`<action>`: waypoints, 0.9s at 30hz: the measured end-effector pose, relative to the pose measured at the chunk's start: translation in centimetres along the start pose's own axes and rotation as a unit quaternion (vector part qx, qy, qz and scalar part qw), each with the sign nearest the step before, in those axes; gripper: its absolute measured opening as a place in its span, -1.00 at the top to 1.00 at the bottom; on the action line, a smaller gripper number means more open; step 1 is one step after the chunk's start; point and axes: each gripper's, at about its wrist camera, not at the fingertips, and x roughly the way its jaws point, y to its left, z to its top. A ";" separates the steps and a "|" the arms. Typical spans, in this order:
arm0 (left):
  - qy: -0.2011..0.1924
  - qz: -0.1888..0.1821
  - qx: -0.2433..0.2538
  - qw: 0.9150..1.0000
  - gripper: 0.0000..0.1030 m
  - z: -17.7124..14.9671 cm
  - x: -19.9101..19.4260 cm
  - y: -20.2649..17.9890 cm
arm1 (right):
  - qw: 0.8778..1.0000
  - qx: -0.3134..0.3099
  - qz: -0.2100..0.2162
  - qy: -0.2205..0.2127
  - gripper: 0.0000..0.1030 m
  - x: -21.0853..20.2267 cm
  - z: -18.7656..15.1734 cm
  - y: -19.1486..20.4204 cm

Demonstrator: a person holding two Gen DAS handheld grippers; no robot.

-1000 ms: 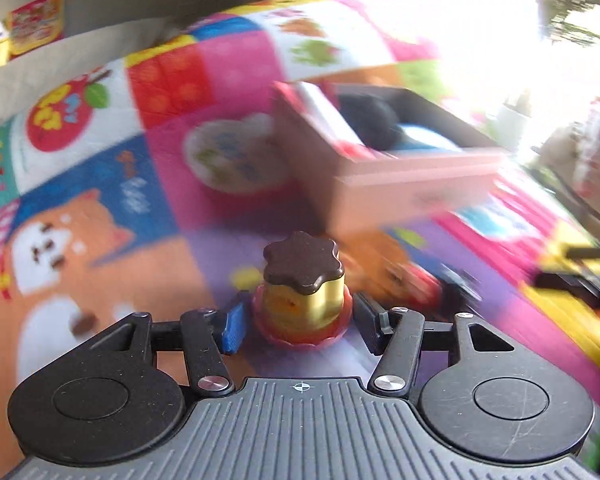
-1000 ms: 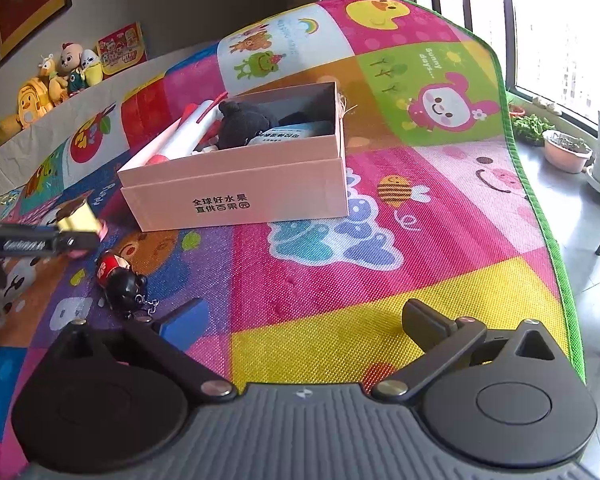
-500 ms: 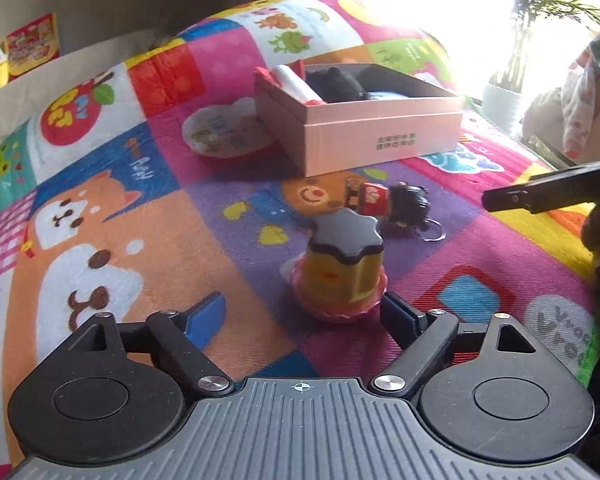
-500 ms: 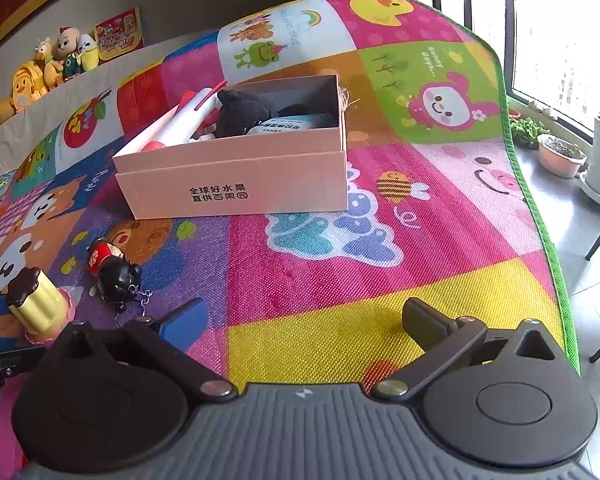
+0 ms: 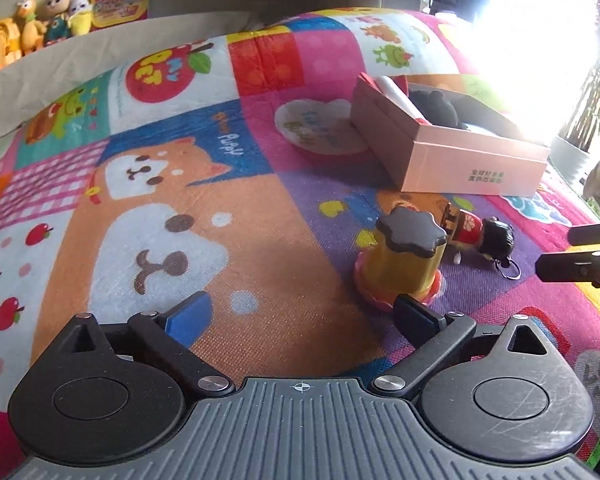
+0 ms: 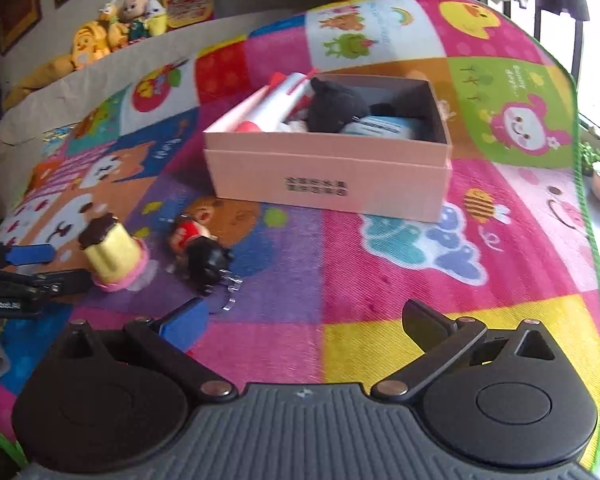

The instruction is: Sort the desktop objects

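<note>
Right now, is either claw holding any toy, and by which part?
Nothing is held. The left claw has just been opening, off the yellow pudding-shaped toy on the mat; the right claw is open too.

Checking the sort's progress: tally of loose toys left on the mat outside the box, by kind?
Pudding toy: 1
Doll keychain: 1
Total: 2, both on the mat in front of the pink box.

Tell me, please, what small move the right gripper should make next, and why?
Probably ease the open right gripper forward and left toward the little doll. The doll lies loose on the mat outside the pink box, nearer this gripper than the left one.
</note>
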 end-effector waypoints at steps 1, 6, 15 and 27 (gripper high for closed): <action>0.001 0.001 0.002 1.000 -0.95 0.0 0.0 -0.1 | 1.000 -0.007 0.013 0.002 -1.00 0.2 0.3 0.6; -0.001 -0.002 0.000 1.000 -0.96 -0.2 -0.1 -0.1 | 0.997 -0.068 0.017 0.017 -0.94 1.9 1.4 3.1; -0.004 -0.012 -0.012 1.000 -0.99 -0.2 -0.1 0.3 | 0.993 -0.050 -0.094 -0.059 -0.94 0.5 2.8 0.7; -0.010 -0.021 -0.027 0.999 -0.99 -0.3 -0.3 0.7 | 1.000 0.007 -0.008 0.003 -0.74 5.1 3.6 6.1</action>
